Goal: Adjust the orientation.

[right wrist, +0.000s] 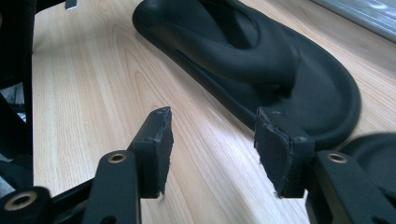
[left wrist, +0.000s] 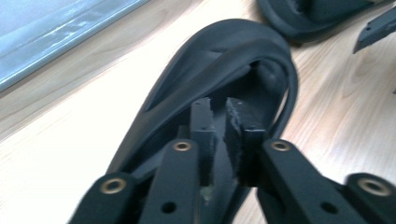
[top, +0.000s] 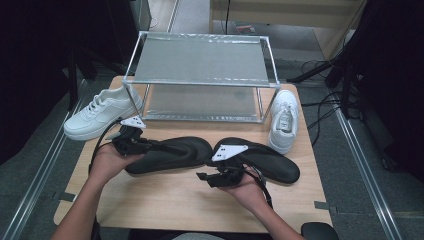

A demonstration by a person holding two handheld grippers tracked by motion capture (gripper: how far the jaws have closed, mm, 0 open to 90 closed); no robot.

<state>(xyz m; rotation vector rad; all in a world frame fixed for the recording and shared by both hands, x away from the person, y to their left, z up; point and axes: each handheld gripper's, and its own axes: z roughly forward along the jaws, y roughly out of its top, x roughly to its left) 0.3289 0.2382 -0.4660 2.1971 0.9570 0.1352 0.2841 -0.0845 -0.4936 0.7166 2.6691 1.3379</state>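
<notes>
Two black slippers lie toe to toe on the wooden table (top: 165, 200). My left gripper (top: 151, 146) reaches from the left onto the heel of the left slipper (top: 180, 152). In the left gripper view its jaws (left wrist: 220, 133) stand almost together on that slipper (left wrist: 219, 60), and they seem to pinch its heel edge. My right gripper (top: 203, 176) hovers in front of the right slipper (top: 275, 166), pointing left. Its jaws (right wrist: 219, 149) stand wide apart over bare wood with nothing between them, just short of the left slipper's toe (right wrist: 280, 70).
A low metal rack (top: 200, 60) with two shelves stands at the back of the table. One white sneaker (top: 100, 114) lies left of it and another (top: 284, 120) to its right. Bare wood runs along the front edge. Dark floor surrounds the table.
</notes>
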